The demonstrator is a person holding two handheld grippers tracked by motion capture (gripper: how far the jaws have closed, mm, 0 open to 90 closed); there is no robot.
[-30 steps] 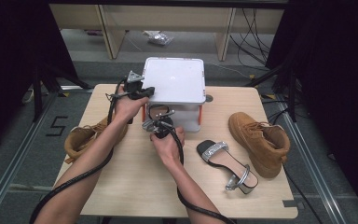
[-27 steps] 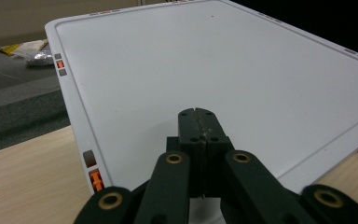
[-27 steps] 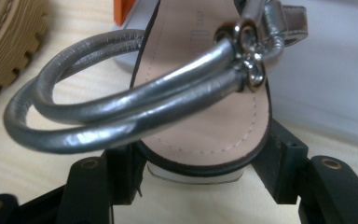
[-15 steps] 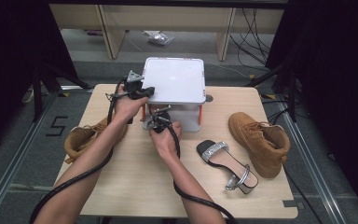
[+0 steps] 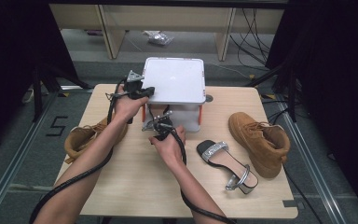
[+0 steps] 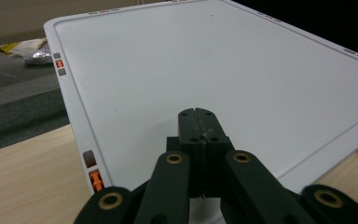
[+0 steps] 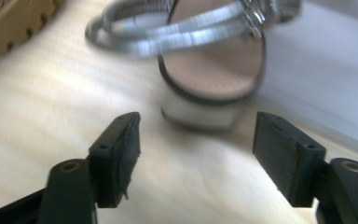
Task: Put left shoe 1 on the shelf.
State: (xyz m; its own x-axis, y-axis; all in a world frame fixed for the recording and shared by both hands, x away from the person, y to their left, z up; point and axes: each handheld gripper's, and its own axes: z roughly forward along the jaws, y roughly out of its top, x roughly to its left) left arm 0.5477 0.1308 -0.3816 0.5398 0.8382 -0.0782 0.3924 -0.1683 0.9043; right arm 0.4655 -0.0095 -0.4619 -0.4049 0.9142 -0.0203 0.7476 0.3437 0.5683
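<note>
High view first: a white box lid (image 5: pixel 175 80) sits at the top centre of the frame, raised above its white box (image 5: pixel 186 115) on the wooden table (image 5: pixel 121 186). The left gripper (image 5: pixel 145 92) is at the lid's left edge, just left of centre. The right gripper (image 5: pixel 161 122) is right below it, in front of the box, its tips near the opening under the lid. A silver-strapped sandal (image 5: pixel 226 161) lies to the lower right of centre, a tan boot (image 5: pixel 260 141) at the far right, and another tan boot (image 5: pixel 84 138) at the left edge of the table.

Over to the left gripper view: the black jaws are pressed together at bottom centre, lying over the near edge of the white lid (image 6: pixel 214 70), which spreads across the frame. The pads meet with no gap that I can see, and whether any of the lid's edge is pinched I cannot tell.

Now the right gripper view: jaws wide apart, and they have just been opening further, with bare tabletop (image 7: pixel 51 107) between them. A second sandal (image 7: pixel 209 70), blurred, stands at upper centre just beyond the tips, untouched, beside a white wall (image 7: pixel 321 93) at the right.
</note>
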